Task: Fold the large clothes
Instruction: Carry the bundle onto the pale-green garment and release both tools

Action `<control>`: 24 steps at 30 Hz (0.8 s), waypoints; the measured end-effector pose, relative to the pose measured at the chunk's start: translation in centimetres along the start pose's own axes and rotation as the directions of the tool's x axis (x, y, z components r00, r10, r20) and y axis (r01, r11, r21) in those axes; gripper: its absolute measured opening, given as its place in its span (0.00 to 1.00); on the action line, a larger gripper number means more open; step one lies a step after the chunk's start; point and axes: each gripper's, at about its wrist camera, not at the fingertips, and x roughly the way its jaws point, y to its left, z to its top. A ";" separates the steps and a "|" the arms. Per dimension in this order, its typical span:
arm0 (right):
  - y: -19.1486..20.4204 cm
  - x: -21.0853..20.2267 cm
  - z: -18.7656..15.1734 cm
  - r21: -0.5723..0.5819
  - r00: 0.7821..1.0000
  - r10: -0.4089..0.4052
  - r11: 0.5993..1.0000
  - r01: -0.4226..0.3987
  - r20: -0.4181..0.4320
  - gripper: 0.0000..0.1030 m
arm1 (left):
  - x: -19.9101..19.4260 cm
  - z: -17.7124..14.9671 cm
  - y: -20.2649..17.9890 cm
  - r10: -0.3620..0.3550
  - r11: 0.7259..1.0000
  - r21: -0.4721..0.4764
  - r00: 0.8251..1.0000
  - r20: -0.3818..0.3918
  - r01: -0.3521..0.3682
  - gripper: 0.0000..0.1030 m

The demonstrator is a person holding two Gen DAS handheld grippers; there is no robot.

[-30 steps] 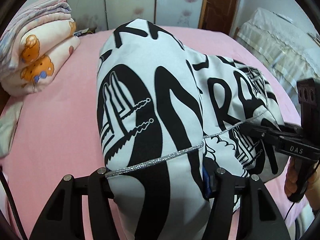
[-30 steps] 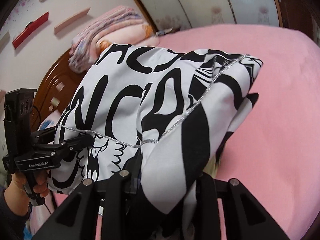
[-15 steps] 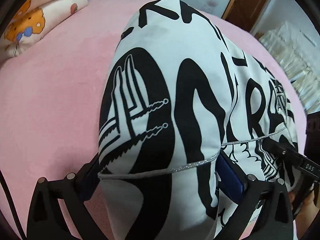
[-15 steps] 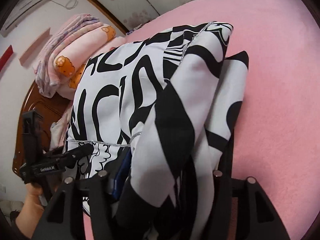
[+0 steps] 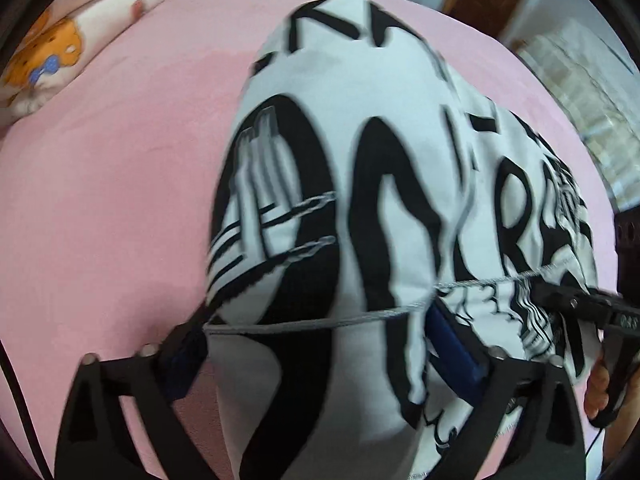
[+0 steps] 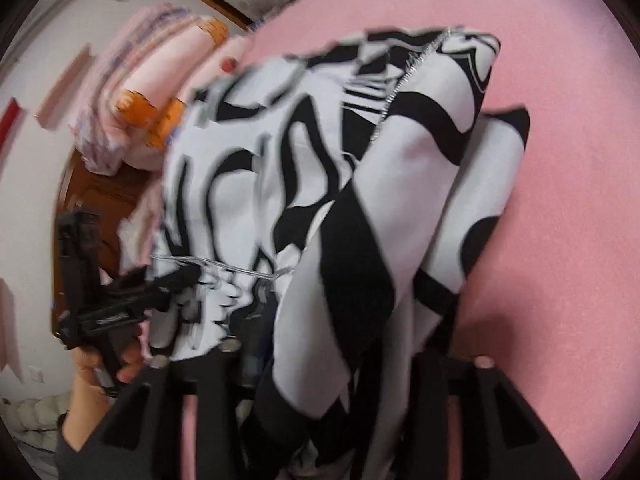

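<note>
On the pink bed point(image 5: 100, 200), we held the soft, floppy black-and-white garment point(image 5: 340, 160) lifted mid-surface, left gripper point(image 5: 320, 344) and right gripper point(image 6: 320, 360) each clamped on its silver-trimmed edge, judging it light.

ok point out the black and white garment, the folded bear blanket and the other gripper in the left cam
black and white garment point(image 5: 320, 184), left wrist view, on the white cloth between two black letters
folded bear blanket point(image 5: 60, 46), left wrist view, on the orange bear print
right gripper point(image 5: 560, 298), left wrist view, at its fingertips pinching the garment's edge
</note>
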 end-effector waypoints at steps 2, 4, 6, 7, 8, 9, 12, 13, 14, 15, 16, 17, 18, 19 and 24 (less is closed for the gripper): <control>0.1 -0.8 -0.1 -0.006 1.000 -0.020 1.000 0.020 0.000 0.56 | -0.8 -0.2 -0.4 0.028 1.000 -0.001 0.999 0.031 -0.028 0.99; 1.0 -2.3 -0.4 -0.052 0.995 -0.103 0.993 0.103 0.005 0.59 | -2.7 -2.2 -1.9 0.087 0.996 0.030 0.994 0.065 -0.089 0.98; 2.6 -4.2 -0.8 -0.145 0.974 -0.222 0.963 0.228 0.054 0.64 | -4.9 -2.7 -2.9 0.166 0.983 0.061 0.979 0.121 -0.174 0.98; 3.4 -5.1 -1.1 -0.184 0.960 -0.269 0.942 0.280 0.080 0.64 | -6.2 -2.7 -3.1 0.194 0.977 0.063 0.968 0.159 -0.206 0.97; 4.1 -6.2 -1.4 -0.218 0.939 -0.323 0.914 0.342 0.119 0.65 | -7.3 -2.6 -3.0 0.214 0.972 0.058 0.958 0.191 -0.228 0.97; 4.9 -7.2 -1.7 -0.244 0.919 -0.359 0.888 0.390 0.165 0.65 | -8.4 -2.4 -3.1 0.229 0.968 0.046 0.947 0.226 -0.245 0.94; 7.1 -9.2 -2.4 -0.270 0.821 -0.461 0.788 0.553 0.338 0.65 | -11.3 -1.9 -3.5 0.204 0.976 0.009 0.933 0.296 -0.216 0.60; 8.1 -9.7 -2.6 -0.253 0.764 -0.493 0.745 0.618 0.416 0.65 | -11.5 -1.4 -4.0 0.192 0.979 0.001 0.935 0.298 -0.202 0.42; 8.7 -9.9 -2.8 -0.240 0.731 -0.498 0.724 0.647 0.467 0.65 | -11.3 -0.8 -4.5 0.184 0.982 -0.004 0.938 0.293 -0.191 0.34; 9.1 -10.1 -2.9 -0.233 0.715 -0.479 0.723 0.650 0.509 0.65 | -11.2 -0.5 -5.3 0.185 0.981 -0.001 0.940 0.288 -0.193 0.23; 9.9 -9.9 -2.7 -0.235 0.726 -0.448 0.743 0.627 0.521 0.65 | -11.2 -0.6 -5.7 0.195 0.979 0.007 0.940 0.280 -0.206 0.18; 10.2 -9.3 -2.3 -0.250 0.763 -0.401 0.779 0.575 0.506 0.65 | -9.9 -0.2 -6.4 0.221 0.971 0.028 0.940 0.262 -0.236 0.17; 10.0 -8.8 -1.7 -0.251 0.780 -0.387 0.795 0.553 0.492 0.65 | -9.5 -0.3 -6.5 0.244 0.965 0.039 0.938 0.246 -0.261 0.15; 9.9 -8.0 -1.3 -0.247 0.789 -0.384 0.804 0.541 0.480 0.65 | -8.1 -0.6 -6.9 0.275 0.955 0.046 0.936 0.220 -0.292 0.15; 5.5 -1.7 1.3 -0.211 0.776 -0.530 0.761 0.613 0.342 0.44 | -2.0 -0.9 -6.4 0.431 0.894 0.075 0.894 0.120 -0.441 0.15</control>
